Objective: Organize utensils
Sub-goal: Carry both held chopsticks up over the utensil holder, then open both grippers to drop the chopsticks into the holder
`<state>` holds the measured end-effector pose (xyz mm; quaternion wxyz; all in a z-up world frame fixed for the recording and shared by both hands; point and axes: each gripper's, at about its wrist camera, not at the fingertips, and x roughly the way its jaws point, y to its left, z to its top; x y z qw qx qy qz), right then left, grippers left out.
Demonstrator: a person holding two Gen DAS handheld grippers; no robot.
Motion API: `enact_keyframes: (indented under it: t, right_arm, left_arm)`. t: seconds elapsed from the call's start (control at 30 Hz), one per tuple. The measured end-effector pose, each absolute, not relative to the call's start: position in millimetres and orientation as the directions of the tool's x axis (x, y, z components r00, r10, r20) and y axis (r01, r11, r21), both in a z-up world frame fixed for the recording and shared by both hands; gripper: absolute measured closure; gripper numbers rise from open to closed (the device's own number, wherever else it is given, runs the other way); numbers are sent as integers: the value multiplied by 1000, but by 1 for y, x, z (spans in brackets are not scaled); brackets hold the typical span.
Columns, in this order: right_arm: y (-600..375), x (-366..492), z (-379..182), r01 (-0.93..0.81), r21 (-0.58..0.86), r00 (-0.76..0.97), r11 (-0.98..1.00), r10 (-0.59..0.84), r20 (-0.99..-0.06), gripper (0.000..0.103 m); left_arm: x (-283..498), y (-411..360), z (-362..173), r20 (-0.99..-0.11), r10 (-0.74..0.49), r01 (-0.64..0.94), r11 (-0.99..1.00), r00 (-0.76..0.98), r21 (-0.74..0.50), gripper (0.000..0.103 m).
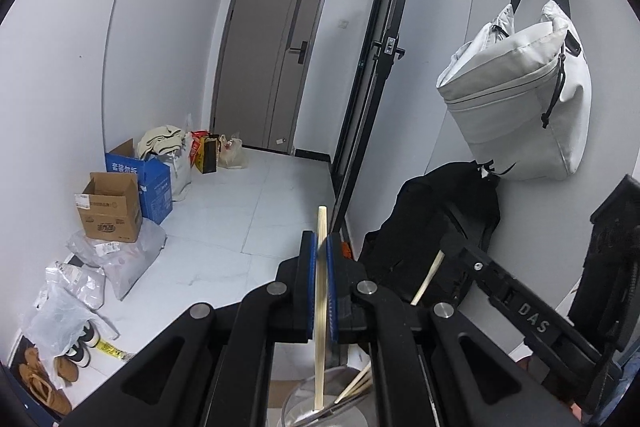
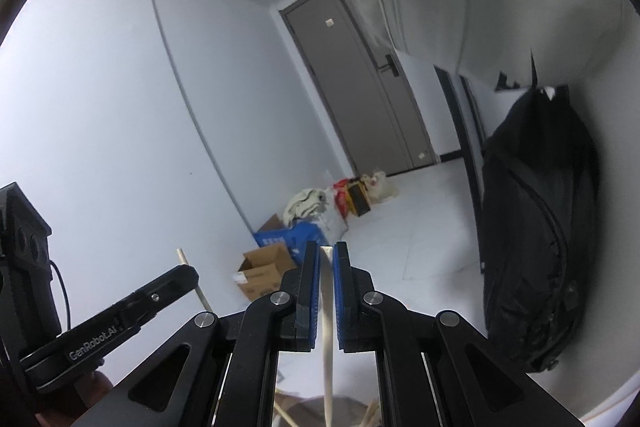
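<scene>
Gripping one chopstick each: left hand-held gripper [image 1: 320,255] clamped on a chopstick [image 1: 321,227], right hand-held gripper [image 2: 327,267] on another [image 2: 328,307]. More chopsticks [image 1: 356,385] sat in a bowl [image 1: 296,399] below; sorting looked unfinished.

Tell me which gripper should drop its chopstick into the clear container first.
Left, probably. The left gripper holds a pale wooden chopstick whose lower end already hangs inside the clear round container. The right gripper's chopstick shows no container beneath.
</scene>
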<state>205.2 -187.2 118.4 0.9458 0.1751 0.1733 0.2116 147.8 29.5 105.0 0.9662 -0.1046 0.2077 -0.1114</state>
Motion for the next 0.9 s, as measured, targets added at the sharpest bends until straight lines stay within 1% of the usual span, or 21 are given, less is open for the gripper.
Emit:
enact_keyframes:
  t: [0.3, 0.63, 0.9]
  right_arm:
    - [-173, 216, 99, -348, 349, 852, 870, 449, -268, 97]
    - [-171, 213, 73, -368, 344, 831, 864, 471, -295, 97]
    - [-175, 199, 64, -400, 347, 798, 848, 509, -324, 96]
  left_arm:
    - [159, 18, 82, -379, -290, 214, 949, 879, -229, 102]
    - [156, 17, 68, -375, -346, 277, 934, 860, -227, 102]
    - [154, 12, 61, -416, -409, 337, 911, 812, -237, 102]
